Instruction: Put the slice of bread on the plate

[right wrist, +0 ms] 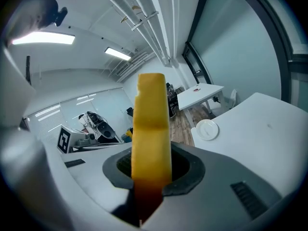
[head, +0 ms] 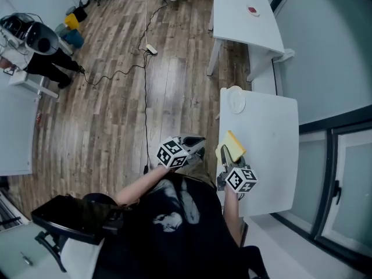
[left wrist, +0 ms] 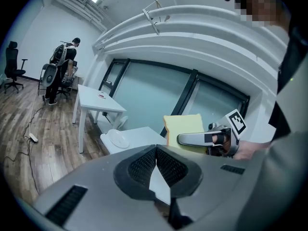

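The slice of bread [head: 233, 145], yellow and thick, stands upright between the jaws of my right gripper [head: 228, 157], which is shut on it above the near left part of the white table [head: 273, 156]. Seen edge-on in the right gripper view, the bread [right wrist: 152, 124] rises from the jaws of the right gripper [right wrist: 153, 172]. A small white plate [head: 236, 100] lies at the table's far left corner, well ahead of the bread; the plate [right wrist: 208, 129] has nothing on it. My left gripper [head: 199, 142] hovers off the table's left edge, its pads together on nothing, left gripper [left wrist: 157, 149].
A second white table [head: 244, 16] with a small red object [head: 253, 9] stands farther back. A cable [head: 145, 74] runs over the wooden floor on the left. A person [head: 46, 51] is at the far left. A glass wall [head: 343, 115] borders the table's right side.
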{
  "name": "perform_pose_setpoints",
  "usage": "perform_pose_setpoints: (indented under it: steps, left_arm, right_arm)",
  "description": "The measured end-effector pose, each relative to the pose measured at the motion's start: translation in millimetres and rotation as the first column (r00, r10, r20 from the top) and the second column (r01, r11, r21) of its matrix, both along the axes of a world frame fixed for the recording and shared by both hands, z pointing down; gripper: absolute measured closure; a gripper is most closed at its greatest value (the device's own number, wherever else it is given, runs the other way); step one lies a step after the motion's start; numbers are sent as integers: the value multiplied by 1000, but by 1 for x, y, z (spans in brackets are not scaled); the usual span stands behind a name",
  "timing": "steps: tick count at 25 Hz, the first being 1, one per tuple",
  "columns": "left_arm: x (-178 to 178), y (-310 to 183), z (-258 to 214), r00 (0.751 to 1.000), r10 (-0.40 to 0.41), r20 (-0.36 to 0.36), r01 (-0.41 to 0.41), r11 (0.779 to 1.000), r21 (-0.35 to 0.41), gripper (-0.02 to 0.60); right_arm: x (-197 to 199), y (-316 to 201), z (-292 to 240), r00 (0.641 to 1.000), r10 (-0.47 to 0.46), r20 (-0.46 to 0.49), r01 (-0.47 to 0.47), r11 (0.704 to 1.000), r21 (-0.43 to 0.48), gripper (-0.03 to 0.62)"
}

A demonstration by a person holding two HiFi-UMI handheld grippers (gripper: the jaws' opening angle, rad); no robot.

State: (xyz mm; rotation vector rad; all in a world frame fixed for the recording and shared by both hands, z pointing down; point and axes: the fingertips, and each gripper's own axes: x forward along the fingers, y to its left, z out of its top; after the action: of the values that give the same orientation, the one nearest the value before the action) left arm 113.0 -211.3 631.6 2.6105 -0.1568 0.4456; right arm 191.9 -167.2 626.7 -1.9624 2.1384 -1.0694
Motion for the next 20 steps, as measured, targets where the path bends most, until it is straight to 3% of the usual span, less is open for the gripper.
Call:
perform_pose_setpoints:
  steps: [12, 20]
  left_arm:
    - [112, -89, 44, 997, 5, 82, -8, 999, 37, 577]
    - [140, -143, 90, 985, 29, 173, -36, 999, 37, 577]
  right_arm:
    - [117, -100, 76, 989, -107, -104, 90, 984, -152, 493]
    - [166, -164, 141, 974, -118, -193, 52, 948, -314, 493]
